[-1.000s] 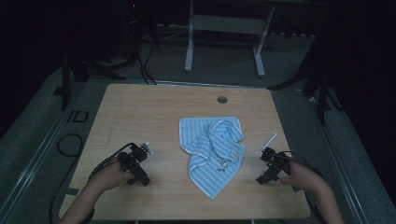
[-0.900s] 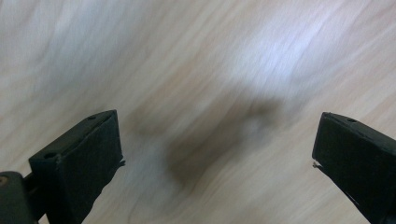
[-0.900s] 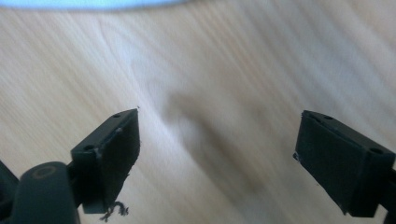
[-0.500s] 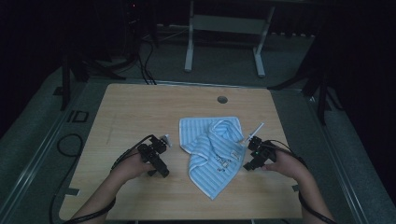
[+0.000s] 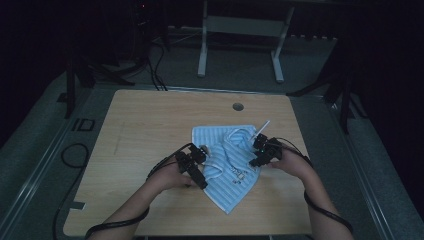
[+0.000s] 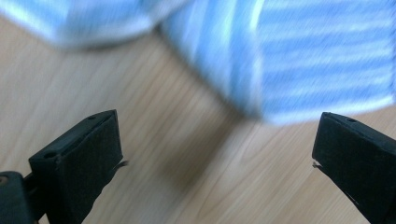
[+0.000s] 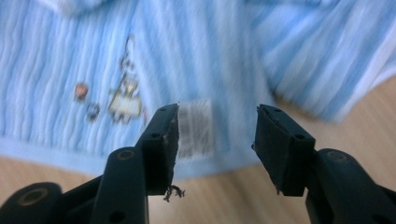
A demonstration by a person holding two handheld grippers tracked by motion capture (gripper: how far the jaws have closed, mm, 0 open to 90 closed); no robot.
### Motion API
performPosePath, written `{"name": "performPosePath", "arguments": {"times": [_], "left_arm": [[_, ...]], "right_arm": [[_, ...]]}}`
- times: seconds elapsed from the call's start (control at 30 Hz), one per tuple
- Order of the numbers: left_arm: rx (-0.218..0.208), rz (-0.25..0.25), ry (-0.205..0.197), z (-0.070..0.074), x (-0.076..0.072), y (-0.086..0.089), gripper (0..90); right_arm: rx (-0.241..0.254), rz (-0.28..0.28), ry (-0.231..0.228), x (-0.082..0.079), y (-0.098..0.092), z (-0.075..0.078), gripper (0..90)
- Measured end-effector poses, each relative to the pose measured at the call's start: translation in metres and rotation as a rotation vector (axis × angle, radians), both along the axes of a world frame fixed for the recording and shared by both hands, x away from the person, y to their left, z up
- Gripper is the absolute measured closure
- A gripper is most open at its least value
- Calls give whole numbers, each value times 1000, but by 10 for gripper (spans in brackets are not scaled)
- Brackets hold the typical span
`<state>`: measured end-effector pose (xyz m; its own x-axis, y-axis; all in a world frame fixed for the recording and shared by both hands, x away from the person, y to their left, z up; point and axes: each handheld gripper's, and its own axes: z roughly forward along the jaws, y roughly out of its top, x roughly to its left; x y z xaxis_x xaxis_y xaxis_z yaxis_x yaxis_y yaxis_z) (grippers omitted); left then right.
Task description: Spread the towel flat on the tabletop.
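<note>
A crumpled blue-and-white striped cloth (image 5: 231, 165) with a small printed picture (image 7: 122, 100) and a white label (image 7: 196, 127) lies on the wooden table (image 5: 145, 130). My left gripper (image 5: 196, 167) is at the cloth's left edge, jaws wide open over bare wood, with the striped cloth (image 6: 322, 65) just beyond them. My right gripper (image 5: 260, 152) is at the cloth's right edge, open, its jaws standing either side of the label above the cloth's hem (image 7: 224, 165). Neither holds anything.
A round cable hole (image 5: 238, 106) sits in the table near its far edge. A white stick-like part (image 5: 262, 126) juts up behind the right gripper. A grey frame (image 5: 240, 30) and dark stands rise beyond the table. Cables (image 5: 75, 155) lie on the floor at the left.
Both grippers have moved inward from the table's sides to the cloth's left and right edges. The cloth looks unmoved.
</note>
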<state>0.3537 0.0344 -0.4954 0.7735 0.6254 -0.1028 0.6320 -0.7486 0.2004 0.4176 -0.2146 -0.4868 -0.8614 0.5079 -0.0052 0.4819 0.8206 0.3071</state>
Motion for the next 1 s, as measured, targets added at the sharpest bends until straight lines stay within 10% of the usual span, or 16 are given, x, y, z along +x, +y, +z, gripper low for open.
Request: {"name": "performPosePath", "arguments": {"times": [0.57,0.83,1.0], "left_arm": [[22,-33,-149,-15,21,-62,241],[-14,-5,-216,-11,27,-52,793],[-49,18,-206,-3,29,-36,853]], "right_arm": [[11,55,-41,21,36,-13,598],[11,58,-46,17,33,-10,845],[26,57,-72,10,26,-3,848]]}}
